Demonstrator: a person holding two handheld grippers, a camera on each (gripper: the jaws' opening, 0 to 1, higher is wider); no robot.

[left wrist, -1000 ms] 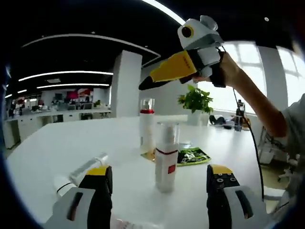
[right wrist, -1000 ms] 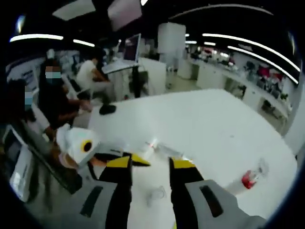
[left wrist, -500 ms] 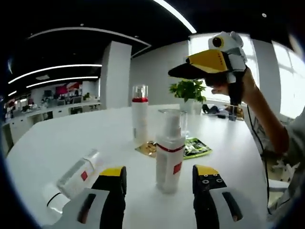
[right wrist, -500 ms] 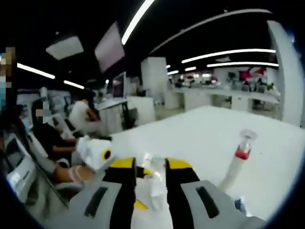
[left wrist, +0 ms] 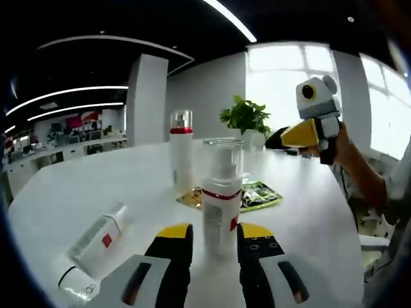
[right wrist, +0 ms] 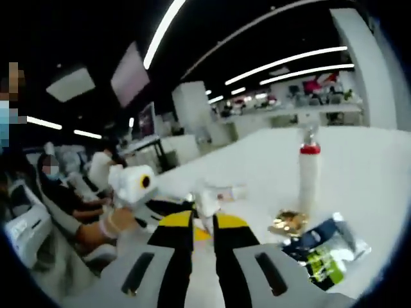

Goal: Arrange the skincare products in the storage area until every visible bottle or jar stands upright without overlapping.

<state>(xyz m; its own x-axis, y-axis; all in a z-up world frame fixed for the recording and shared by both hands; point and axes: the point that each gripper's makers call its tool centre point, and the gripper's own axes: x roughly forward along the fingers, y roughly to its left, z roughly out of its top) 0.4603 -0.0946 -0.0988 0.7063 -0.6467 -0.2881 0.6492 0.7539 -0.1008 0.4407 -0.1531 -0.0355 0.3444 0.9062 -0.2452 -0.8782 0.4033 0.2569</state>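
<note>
Left gripper (left wrist: 214, 239) is closing around an upright pump bottle (left wrist: 220, 199) on the white table (left wrist: 96, 186).

Its yellow-tipped jaws are sitting narrowly parted, flanking the bottle's base; actual contact is unclear. A second bottle (left wrist: 95, 240) is lying flat to the left, and a tall red-collared bottle (left wrist: 180, 153) is standing behind, beside a green sachet (left wrist: 260, 194). The right gripper (right wrist: 203, 224), jaws almost together and gripping nothing visible, is hovering above the table.

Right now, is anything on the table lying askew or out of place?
Yes: one tube-like bottle lies on its side on the white table, left of the left gripper. The capped bottle and the tall red-collared bottle stand upright.
</note>
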